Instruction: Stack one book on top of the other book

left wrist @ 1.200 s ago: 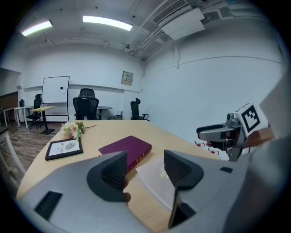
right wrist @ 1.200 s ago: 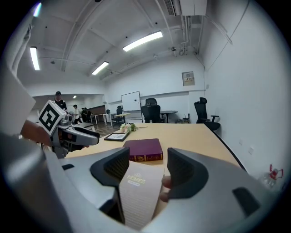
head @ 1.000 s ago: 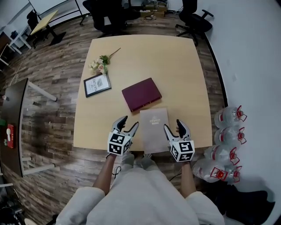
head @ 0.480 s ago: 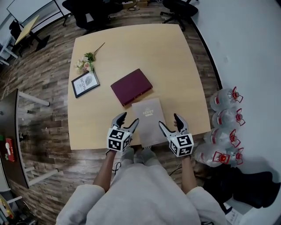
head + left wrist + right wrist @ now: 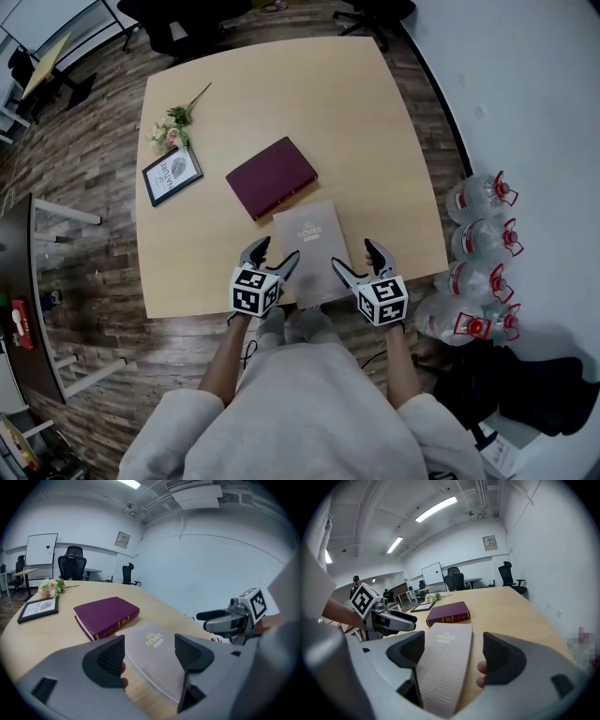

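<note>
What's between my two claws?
The thin grey paperback book, in the head view, lies between left claw and right claw; both have just been opening, straddling its edges.

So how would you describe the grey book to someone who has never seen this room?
Find the square wooden table and look at its near edge, right in front of the person. The grey book lies flat there, close to a maroon book. It is the thin, pale one with a small title on its cover; its neighbour is thick and dark red.
</note>
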Tool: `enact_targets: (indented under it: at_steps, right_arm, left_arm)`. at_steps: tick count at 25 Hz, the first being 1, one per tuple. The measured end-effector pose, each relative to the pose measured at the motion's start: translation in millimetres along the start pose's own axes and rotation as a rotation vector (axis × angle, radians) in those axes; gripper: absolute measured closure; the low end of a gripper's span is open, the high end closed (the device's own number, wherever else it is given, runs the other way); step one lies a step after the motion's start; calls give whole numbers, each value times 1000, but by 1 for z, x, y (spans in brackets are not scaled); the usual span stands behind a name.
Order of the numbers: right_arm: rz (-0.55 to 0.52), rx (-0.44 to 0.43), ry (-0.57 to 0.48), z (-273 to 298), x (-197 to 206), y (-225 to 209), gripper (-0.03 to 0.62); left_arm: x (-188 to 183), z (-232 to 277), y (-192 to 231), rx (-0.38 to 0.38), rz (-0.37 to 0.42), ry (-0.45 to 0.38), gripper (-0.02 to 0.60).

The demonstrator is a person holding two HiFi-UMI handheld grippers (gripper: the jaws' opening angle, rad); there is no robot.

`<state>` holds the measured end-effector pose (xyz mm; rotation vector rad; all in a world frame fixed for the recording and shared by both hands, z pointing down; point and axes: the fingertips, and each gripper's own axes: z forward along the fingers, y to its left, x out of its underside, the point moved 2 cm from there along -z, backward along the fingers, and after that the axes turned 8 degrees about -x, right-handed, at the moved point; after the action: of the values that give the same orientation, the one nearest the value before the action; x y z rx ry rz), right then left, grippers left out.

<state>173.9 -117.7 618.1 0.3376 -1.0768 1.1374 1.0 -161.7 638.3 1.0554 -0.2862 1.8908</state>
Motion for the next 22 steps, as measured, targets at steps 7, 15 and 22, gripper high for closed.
enact_targets:
  at_steps: [7,15,22]
  right_arm:
    - [63,-56,78,24,28,-4,185]
    - [127,-73,169,47,58,-9,175]
    - [152,-117,240,62,75,-7,145]
  left_arm:
    - [21,22,3,16,-59,71,224]
    - [39,42,1,31,-70,146,218]
    - [47,49,0,30,-89,172,212]
